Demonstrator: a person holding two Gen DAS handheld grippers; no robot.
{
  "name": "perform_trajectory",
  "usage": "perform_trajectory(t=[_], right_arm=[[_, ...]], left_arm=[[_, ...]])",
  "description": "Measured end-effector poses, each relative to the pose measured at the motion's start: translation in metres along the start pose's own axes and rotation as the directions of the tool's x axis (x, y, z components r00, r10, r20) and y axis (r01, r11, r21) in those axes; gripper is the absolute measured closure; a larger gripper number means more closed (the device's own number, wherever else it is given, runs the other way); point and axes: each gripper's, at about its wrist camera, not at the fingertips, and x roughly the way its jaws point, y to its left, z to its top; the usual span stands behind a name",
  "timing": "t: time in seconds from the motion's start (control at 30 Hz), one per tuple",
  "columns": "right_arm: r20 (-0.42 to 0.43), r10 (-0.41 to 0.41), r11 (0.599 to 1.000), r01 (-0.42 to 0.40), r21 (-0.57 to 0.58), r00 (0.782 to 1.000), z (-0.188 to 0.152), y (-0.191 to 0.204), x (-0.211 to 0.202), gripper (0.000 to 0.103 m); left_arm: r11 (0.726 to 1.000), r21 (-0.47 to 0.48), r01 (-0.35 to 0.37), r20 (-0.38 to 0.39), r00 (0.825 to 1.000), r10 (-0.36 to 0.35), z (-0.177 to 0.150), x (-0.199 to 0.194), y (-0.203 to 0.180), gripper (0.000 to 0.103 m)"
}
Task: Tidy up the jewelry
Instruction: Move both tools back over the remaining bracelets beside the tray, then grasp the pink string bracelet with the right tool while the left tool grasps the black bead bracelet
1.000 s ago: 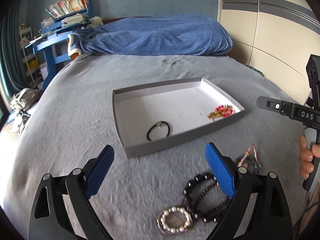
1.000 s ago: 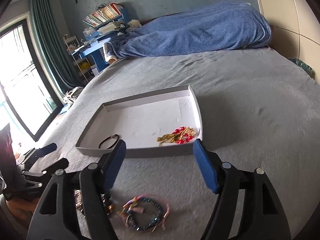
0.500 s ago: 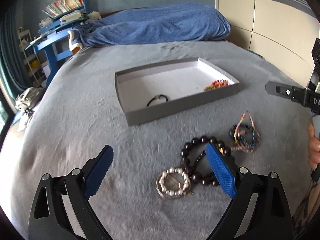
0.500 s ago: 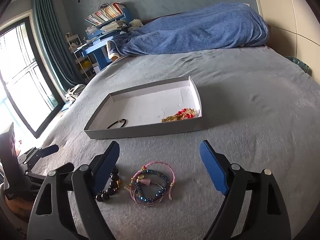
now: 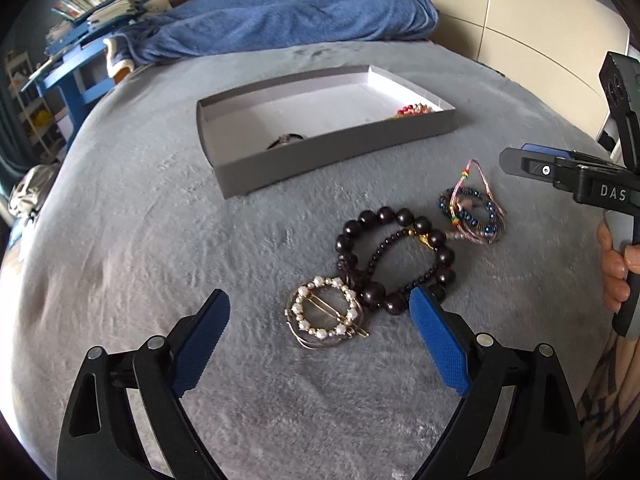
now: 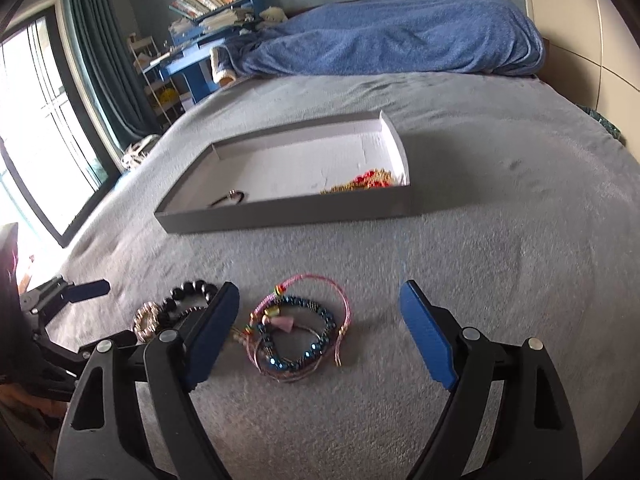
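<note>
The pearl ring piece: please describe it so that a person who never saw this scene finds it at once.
On the grey bed cover, in front of the grey tray, lies a cluster of jewelry. The pearl ring piece is at the cluster's near left end, touching the dark bead bracelet. It alone is a circle of small white pearls with gold wire across it.

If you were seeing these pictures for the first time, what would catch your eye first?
A cluster of jewelry on the grey bedspread: a pearl ring clip, a dark bead bracelet and a blue bead and pink cord bundle. Behind it lies a shallow grey tray, with a blue blanket at the far end.
</note>
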Motion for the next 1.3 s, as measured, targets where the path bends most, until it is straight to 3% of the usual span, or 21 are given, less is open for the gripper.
perform_trajectory(t=[0.23, 0.3, 0.37, 0.57, 0.73, 0.83, 0.97, 1.0, 1.3], right_arm=[[-0.029, -0.011, 1.000, 0.011, -0.020, 1.000, -0.005, 0.002, 0.008, 0.028], [-0.033, -0.020, 0.999, 0.019, -0.031, 0.999, -0.006, 0.003, 0.009, 0.034], [-0.039, -0.026, 0.999, 0.024, -0.033, 0.999, -0.006, 0.002, 0.010, 0.036], [-0.050, -0.039, 0.999, 0.037, -0.028, 0.998, -0.005, -0.003, 0.020, 0.039], [-0.078, -0.063, 0.998, 0.062, -0.011, 0.995, -0.003, -0.009, 0.036, 0.046], [-0.096, -0.067, 0.998, 0.067, -0.002, 0.993, -0.001, -0.013, 0.047, 0.056], [-0.105, -0.023, 0.999, 0.026, 0.031, 0.994, -0.002, -0.017, 0.054, 0.093], [-0.103, -0.014, 0.999, 0.017, 0.033, 0.995, -0.002, -0.016, 0.053, 0.097], [0.035, 0.067, 0.998, -0.068, 0.019, 0.997, 0.010, -0.005, 0.013, 0.100]], left_arm=[[0.997, -0.050, 0.059, 0.031, 0.998, -0.058, 0.014, 0.011, 0.007, 0.027], [0.996, -0.057, 0.069, 0.031, 0.997, -0.067, 0.018, 0.017, 0.007, 0.039], [0.995, -0.057, 0.086, 0.019, 0.996, -0.085, 0.023, 0.026, 0.006, 0.045], [0.995, -0.034, 0.097, -0.011, 0.995, -0.097, 0.029, 0.043, -0.003, 0.045], [0.992, -0.055, 0.113, -0.038, 0.993, -0.116, 0.034, 0.060, 0.000, 0.056], [0.991, -0.058, 0.117, -0.041, 0.992, -0.119, 0.037, 0.066, -0.001, 0.061], [0.993, -0.041, 0.115, -0.033, 0.993, -0.116, 0.039, 0.067, -0.006, 0.081], [0.993, -0.035, 0.109, -0.029, 0.994, -0.110, 0.039, 0.066, -0.008, 0.087], [0.992, -0.019, 0.126, 0.090, 0.988, -0.124, 0.043, 0.033, -0.013, 0.088]])
